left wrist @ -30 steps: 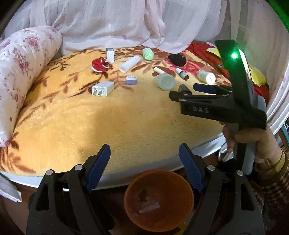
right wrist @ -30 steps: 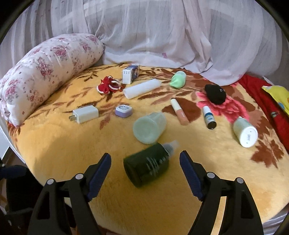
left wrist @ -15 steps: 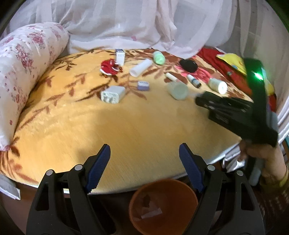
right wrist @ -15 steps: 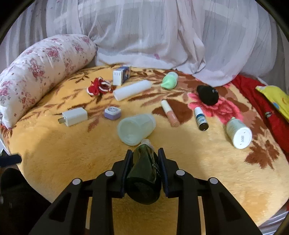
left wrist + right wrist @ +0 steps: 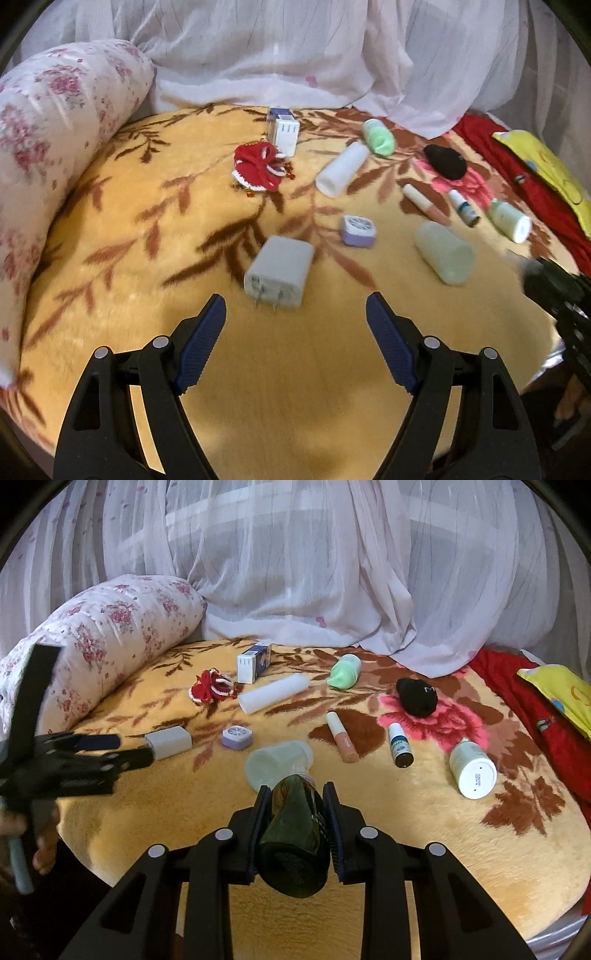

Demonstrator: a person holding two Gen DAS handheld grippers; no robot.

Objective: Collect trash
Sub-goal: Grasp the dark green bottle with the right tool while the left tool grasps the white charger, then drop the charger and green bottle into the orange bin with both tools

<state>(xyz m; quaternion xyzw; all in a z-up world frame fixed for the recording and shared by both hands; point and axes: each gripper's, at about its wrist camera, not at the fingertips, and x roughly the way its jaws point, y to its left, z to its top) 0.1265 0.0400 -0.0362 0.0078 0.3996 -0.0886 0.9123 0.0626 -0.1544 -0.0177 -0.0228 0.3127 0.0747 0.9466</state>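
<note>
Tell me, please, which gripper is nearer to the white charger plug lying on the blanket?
Left. The left gripper hangs open just short of the white charger plug. The right gripper, across the blanket, grips a dark green bottle.

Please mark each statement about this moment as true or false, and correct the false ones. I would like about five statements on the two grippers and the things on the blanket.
1. The right gripper is shut on a dark green bottle. True.
2. The left gripper holds the charger. False: its jaws stand open and empty, the charger lies just beyond them.
3. The clear cup stands upright. False: it lies on its side.
4. The black pouch lies on the pink flower of the blanket. True.
5. The red bow lies beside the small box. True.
</note>
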